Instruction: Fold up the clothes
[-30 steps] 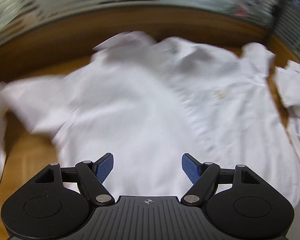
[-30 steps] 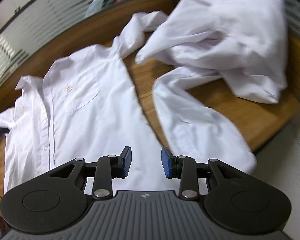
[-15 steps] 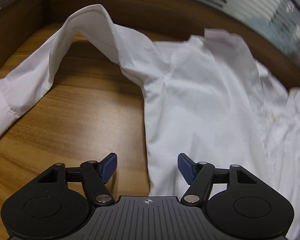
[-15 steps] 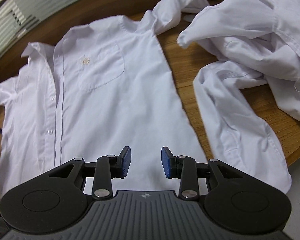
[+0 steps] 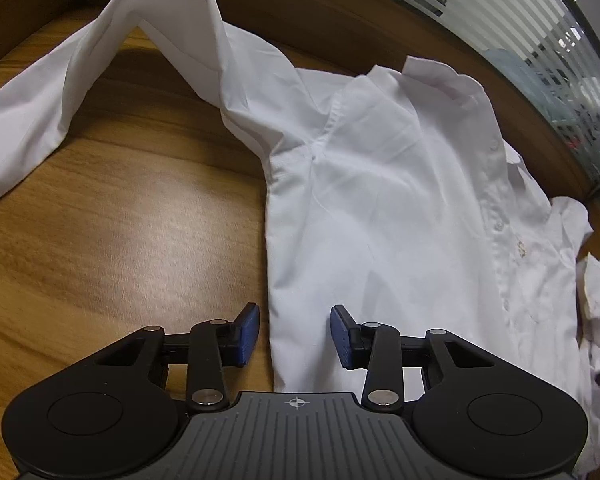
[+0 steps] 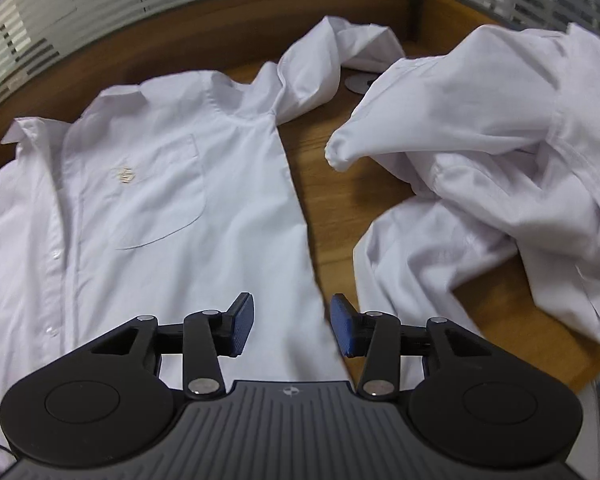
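Okay: shirt (image 5: 380,200) thin, limp, drapes. Left gripper (image 5: 294,334) closing over side edge, no pinch yet; right gripper (image 6: 292,330) opening, empty. Grab 6 o'clock hem corners.

A glossy wooden tabletop with honey-brown grain (image 5: 120,216) is bordered at the back by a darker brown wooden partition (image 6: 236,28). Above the partition, glass panels with horizontal frosted stripes (image 5: 500,4) are seen, behind which blurred, colourful shapes can be made out but not identified.
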Demonstrator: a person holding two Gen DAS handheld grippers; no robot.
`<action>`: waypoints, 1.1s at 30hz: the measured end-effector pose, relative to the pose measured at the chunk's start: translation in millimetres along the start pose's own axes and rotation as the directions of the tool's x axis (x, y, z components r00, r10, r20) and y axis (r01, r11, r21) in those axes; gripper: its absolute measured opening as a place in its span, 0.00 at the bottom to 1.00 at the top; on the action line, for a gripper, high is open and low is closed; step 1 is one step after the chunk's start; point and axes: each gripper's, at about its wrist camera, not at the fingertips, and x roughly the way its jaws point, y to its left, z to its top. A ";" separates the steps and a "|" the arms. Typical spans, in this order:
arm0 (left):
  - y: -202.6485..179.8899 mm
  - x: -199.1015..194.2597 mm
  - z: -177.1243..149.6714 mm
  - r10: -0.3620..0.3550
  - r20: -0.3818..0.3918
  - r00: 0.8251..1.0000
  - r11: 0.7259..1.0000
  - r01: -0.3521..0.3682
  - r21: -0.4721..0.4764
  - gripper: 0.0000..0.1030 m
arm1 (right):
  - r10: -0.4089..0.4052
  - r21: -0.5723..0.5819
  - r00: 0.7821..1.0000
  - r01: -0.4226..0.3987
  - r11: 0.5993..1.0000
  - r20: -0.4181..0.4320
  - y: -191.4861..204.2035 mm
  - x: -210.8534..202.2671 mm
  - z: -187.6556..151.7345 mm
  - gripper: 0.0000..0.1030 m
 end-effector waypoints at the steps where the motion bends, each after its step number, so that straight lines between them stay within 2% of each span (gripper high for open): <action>1: -1.6 0.7 -2.1 -0.007 -0.004 1.000 1.000 0.007 0.007 0.34 | 0.004 -0.006 1.000 -0.004 1.000 -0.009 -3.0 8.6 3.5 0.47; 2: -3.3 1.7 -3.5 -0.004 -0.010 1.000 1.000 0.004 0.023 0.27 | 0.008 -0.012 1.000 -0.008 1.000 -0.018 -5.8 17.3 6.9 0.47; 3: -5.0 2.7 -4.6 0.001 -0.015 1.000 0.999 0.000 0.041 0.12 | 0.013 -0.025 0.999 -0.014 1.000 -0.029 -7.1 26.3 9.8 0.47; 4: -6.7 3.8 -5.8 0.006 -0.021 1.000 0.998 -0.004 0.059 0.05 | 0.020 -0.038 0.999 -0.021 0.999 -0.041 -8.1 35.3 12.6 0.46; 6: -6.5 1.0 -7.0 0.016 -0.012 1.000 0.998 -0.015 0.066 0.03 | 0.032 -0.067 0.998 -0.037 0.997 -0.061 -5.7 49.7 15.7 0.45; 9: -2.9 -4.3 -5.9 0.022 -0.008 1.000 0.999 -0.022 0.031 0.03 | 0.060 -0.104 0.993 -0.070 0.992 -0.104 0.2 61.7 19.3 0.34; 11: -0.9 -5.0 -5.0 0.035 -0.016 0.999 0.999 -0.035 0.012 0.03 | 0.080 -0.121 0.990 -0.094 0.988 -0.115 3.7 64.3 22.8 0.23; 12: 0.1 -5.4 -4.3 0.037 -0.019 0.999 0.999 -0.036 0.008 0.03 | 0.092 -0.120 0.988 -0.107 0.987 -0.124 4.9 65.2 24.3 0.08; 13: 0.4 -6.3 -3.9 0.042 -0.019 0.999 0.999 -0.041 0.007 0.03 | 0.103 -0.120 0.986 -0.119 0.986 -0.133 6.2 66.0 25.8 0.02; 16: 4.0 -11.8 -2.4 0.055 -0.018 0.998 0.998 -0.055 0.009 0.03 | 0.128 -0.130 0.980 -0.149 0.980 -0.155 11.0 68.2 30.7 0.02; 22: 15.7 -27.0 2.4 0.057 -0.020 0.998 0.998 -0.056 0.023 0.03 | 0.147 -0.101 0.978 -0.163 0.982 -0.147 12.7 59.5 18.2 0.02; 28: 12.5 -30.8 -3.4 0.023 -0.063 0.998 1.000 -0.023 0.005 0.03 | 0.112 -0.083 0.983 -0.125 0.989 -0.149 10.9 58.5 13.1 0.02; 33: 6.4 -32.0 -10.7 0.028 -0.111 0.993 0.999 -0.024 0.044 0.06 | 0.062 -0.090 0.987 -0.076 0.993 -0.150 9.8 53.0 15.9 0.03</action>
